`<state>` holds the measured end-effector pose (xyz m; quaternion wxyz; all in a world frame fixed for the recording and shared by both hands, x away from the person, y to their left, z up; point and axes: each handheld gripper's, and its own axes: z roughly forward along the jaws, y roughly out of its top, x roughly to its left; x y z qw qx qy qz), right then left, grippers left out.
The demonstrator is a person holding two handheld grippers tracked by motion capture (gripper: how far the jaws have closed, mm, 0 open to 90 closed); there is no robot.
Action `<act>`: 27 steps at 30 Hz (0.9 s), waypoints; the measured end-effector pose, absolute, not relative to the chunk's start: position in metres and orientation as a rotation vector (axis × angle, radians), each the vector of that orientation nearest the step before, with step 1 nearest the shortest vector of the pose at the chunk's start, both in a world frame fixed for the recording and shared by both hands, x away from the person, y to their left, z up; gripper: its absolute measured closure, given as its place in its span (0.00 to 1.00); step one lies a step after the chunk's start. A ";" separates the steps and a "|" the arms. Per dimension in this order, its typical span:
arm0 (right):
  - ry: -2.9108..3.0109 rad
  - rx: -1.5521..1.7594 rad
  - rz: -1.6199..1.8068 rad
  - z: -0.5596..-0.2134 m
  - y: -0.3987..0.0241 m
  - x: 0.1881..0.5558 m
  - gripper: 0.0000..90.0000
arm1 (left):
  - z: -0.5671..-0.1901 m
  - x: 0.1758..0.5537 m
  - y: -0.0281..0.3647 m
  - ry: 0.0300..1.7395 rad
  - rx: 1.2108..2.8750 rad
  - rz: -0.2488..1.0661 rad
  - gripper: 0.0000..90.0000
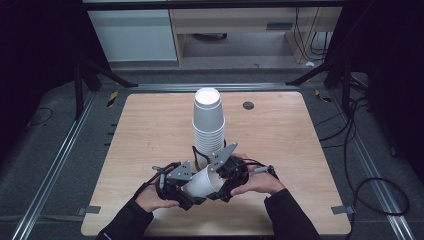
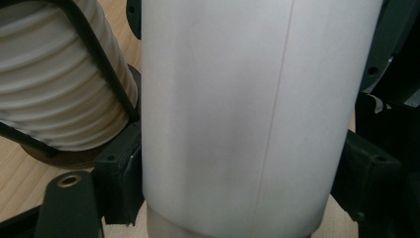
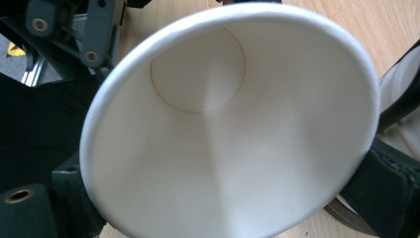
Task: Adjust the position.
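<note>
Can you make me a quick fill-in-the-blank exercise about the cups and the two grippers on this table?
1. The single paper cup held between the two grippers lies on its ____.
2. The tall cup stack stands upside down on the ____ table.
3. In the right gripper view, the camera looks into the cup's open ____.

Missing words: side; wooden; mouth

Both hands low and close together at the near edge

Left gripper [image 1: 192, 192] and right gripper [image 1: 220, 186] point inward at each other, nearly meeting; dark-sleeved forearms enter from the near side, hands wrapped around the gripper bodies.
</note>
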<state>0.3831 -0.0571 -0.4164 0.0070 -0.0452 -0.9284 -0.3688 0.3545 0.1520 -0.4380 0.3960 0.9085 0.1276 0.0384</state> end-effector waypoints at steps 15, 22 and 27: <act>-2.869 -0.150 -1.210 -0.418 -0.060 0.382 0.06 | -0.438 0.355 0.153 0.307 2.284 0.080 0.24; -2.858 -0.172 -1.273 -0.416 -0.063 0.381 0.03 | -0.439 0.355 0.154 0.326 2.275 0.077 0.24; -2.837 -0.223 -1.365 -0.407 -0.071 0.381 0.03 | -0.437 0.356 0.157 0.342 2.256 0.097 0.24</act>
